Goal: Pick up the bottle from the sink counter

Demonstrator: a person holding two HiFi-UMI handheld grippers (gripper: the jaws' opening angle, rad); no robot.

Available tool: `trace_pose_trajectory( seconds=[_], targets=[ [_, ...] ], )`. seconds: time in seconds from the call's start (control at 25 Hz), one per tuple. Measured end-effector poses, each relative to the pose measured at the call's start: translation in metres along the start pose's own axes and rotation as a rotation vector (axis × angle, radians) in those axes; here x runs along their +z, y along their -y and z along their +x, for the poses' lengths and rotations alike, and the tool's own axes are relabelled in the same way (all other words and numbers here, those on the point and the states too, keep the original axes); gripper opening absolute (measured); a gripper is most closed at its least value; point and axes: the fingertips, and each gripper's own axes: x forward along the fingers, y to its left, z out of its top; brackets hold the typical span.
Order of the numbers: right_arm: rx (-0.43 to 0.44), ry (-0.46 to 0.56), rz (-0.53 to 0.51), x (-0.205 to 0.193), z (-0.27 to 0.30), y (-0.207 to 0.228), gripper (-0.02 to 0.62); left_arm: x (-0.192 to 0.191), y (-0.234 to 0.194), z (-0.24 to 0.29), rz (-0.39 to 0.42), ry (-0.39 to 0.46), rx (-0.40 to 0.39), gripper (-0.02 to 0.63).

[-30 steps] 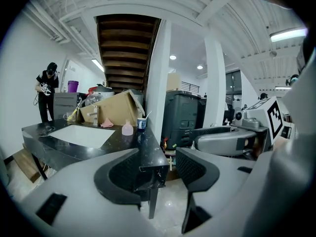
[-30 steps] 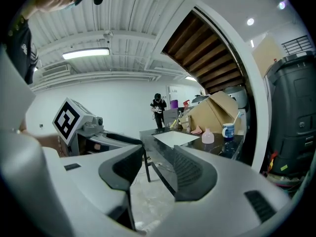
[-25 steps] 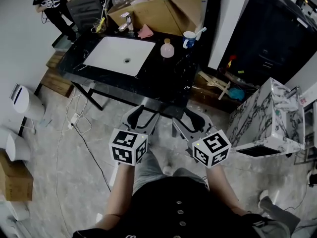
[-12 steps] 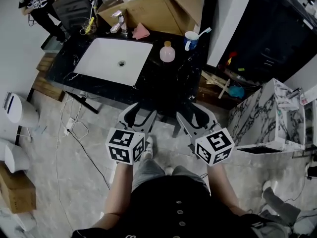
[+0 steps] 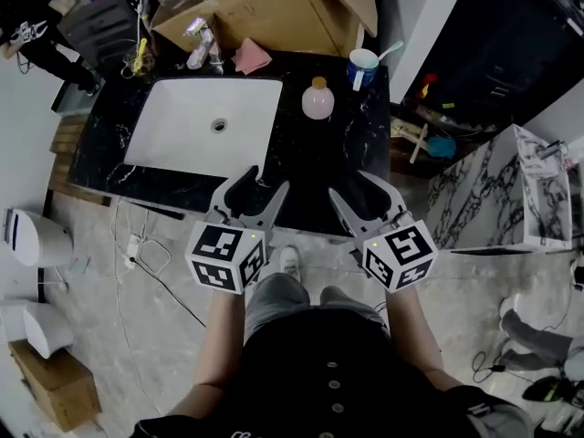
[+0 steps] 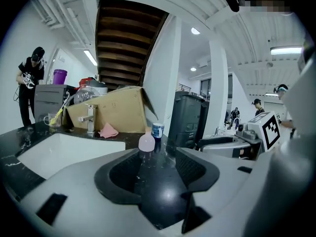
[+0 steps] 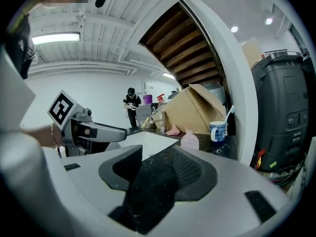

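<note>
A small pink bottle [image 5: 318,100] with a pale cap stands upright on the black marble counter [image 5: 310,167], right of the white sink basin [image 5: 205,126]. The same bottle [image 6: 146,142] sits straight ahead in the left gripper view, and the bottle [image 7: 189,140] lies ahead and slightly right in the right gripper view. My left gripper [image 5: 264,183] and right gripper [image 5: 359,190] hover side by side over the counter's front edge, well short of the bottle. Both are open with nothing between their jaws.
A blue-and-white mug [image 5: 362,65] holding a toothbrush stands behind the bottle. A faucet [image 5: 203,39], a pink cloth [image 5: 251,57] and a big cardboard box [image 5: 265,7] line the counter's back. A marble-patterned cabinet [image 5: 511,190] stands to the right. A person [image 5: 32,30] stands far left.
The counter and bottle have come nearer and lower in the head view. Both grippers have advanced from over the floor to the counter's front edge, jaws unchanged.
</note>
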Motion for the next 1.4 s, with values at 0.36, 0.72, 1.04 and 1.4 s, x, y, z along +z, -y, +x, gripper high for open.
trace_pose_trajectory(
  seconds=[0.36,0.72,1.04,1.4],
  targets=[
    [-0.038,0.022,0.013,0.017,0.059,-0.017,0.184,0.011,-0.04,0.023,0.029,-0.024,-0.091,0.229],
    [-0.07,0.019,0.001,0.025,0.09,-0.021,0.184,0.017,-0.062,0.037,0.044,-0.029,-0.157,0.229],
    [-0.095,0.009,-0.021,0.034,0.101,-0.011,0.186,0.012,-0.069,0.045,0.025,-0.042,-0.197,0.229],
    [-0.087,-0.024,-0.036,0.03,0.11,-0.001,0.196,0.013,-0.073,0.067,0.016,-0.05,-0.208,0.229]
  ],
)
